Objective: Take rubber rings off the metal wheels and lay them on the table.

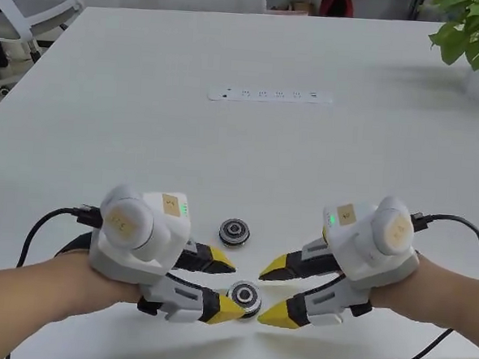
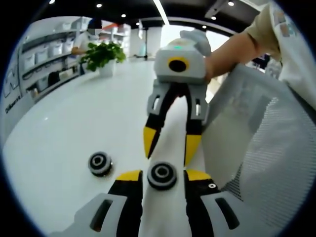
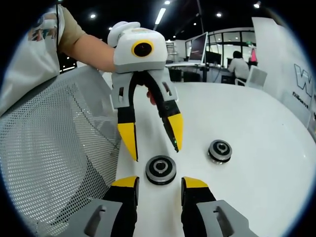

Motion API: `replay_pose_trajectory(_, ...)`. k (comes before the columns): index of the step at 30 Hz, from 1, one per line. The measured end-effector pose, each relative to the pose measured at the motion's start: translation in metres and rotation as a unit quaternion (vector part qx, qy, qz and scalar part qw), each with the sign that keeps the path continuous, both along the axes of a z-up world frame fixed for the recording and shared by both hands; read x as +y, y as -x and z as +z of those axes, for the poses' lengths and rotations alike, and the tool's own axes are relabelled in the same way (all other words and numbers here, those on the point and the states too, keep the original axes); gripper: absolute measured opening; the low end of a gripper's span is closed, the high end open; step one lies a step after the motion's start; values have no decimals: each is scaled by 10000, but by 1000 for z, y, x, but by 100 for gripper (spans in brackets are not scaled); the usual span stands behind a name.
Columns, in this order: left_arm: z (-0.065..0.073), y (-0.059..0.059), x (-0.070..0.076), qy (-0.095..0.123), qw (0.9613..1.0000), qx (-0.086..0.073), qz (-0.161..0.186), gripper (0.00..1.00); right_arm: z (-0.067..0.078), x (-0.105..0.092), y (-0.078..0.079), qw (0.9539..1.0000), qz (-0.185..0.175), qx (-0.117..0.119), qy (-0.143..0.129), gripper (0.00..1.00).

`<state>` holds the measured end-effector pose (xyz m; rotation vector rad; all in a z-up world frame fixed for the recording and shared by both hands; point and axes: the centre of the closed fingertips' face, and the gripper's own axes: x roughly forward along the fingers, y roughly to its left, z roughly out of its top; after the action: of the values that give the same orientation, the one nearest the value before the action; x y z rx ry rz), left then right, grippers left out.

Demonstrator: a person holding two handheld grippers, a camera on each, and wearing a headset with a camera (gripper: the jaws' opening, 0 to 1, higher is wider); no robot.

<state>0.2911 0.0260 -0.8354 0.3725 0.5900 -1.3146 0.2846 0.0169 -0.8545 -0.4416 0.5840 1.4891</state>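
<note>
Left tongs [image 1: 231,288], right tongs [image 1: 263,295] spread around wheel [image 1: 243,294]; table edge [image 1: 212,357] close

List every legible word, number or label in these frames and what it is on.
"W": on the wall panel, right gripper view; the line beneath it is blurred.
Blurred, unreadable: wall lettering, left gripper view.
Too small to read: tan stickers on left gripper and right gripper; power strip markings.

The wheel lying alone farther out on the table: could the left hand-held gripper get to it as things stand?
Probably yes. The farther wheel sits on bare table beside the left hand-held gripper, nothing between them. Its open jaws point at the nearer wheel, so it would have to swing aside first.
</note>
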Motion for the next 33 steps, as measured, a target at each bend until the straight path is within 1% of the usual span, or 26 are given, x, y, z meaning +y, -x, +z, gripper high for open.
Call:
replay_pose_trajectory(8, -7, 2, -5, -114, 9999, 30, -86, 29, -1, 0, 1, 10000, -7, 36, -5, 32)
replay_pose_trajectory(14, -10, 3, -7, -188, 9997, -11, -126, 22, -3, 0, 2, 10000, 1, 61, 20, 33)
replay_pose_trajectory(17, -13, 4, -6, -303, 9993, -105, -180, 21, -4, 0, 4, 10000, 37, 55, 48, 33)
replay_pose_trajectory(18, -13, 3, -7, -274, 9993, -157, -182, 20, -4, 0, 4, 10000, 52, 49, 55, 33)
replay_pose_trajectory(19, -13, 3, -6, -289, 9994, -130, -151, 19, -4, 1, 5, 10000, 58, 52, 58, 33)
replay_pose_trajectory(22, -14, -1, -6, -253, 9995, -175, -41, 16, -4, 2, 5, 10000, 70, 46, 54, 33)
replay_pose_trajectory(23, -14, -1, -5, -255, 9995, -207, -31, 14, -4, 2, 5, 10000, 68, 45, 50, 33)
replay_pose_trajectory(24, -14, -2, -5, -267, 9993, -266, -47, 14, -4, 2, 5, 10000, 68, 42, 50, 33)
replay_pose_trajectory(26, -14, 0, -6, -282, 9990, -337, -77, 14, -5, 2, 5, 10000, 66, 33, 62, 33)
replay_pose_trajectory(27, -14, 0, -6, -297, 9986, -424, -97, 14, -5, 2, 5, 10000, 56, 35, 59, 33)
replay_pose_trajectory(28, -14, 0, -6, -301, 9984, -459, -100, 14, -5, 2, 4, 10000, 50, 35, 50, 33)
replay_pose_trajectory(33, -14, -1, -6, -287, 9985, -457, -6, 14, -4, 5, 3, 10000, -20, 69, -21, 32)
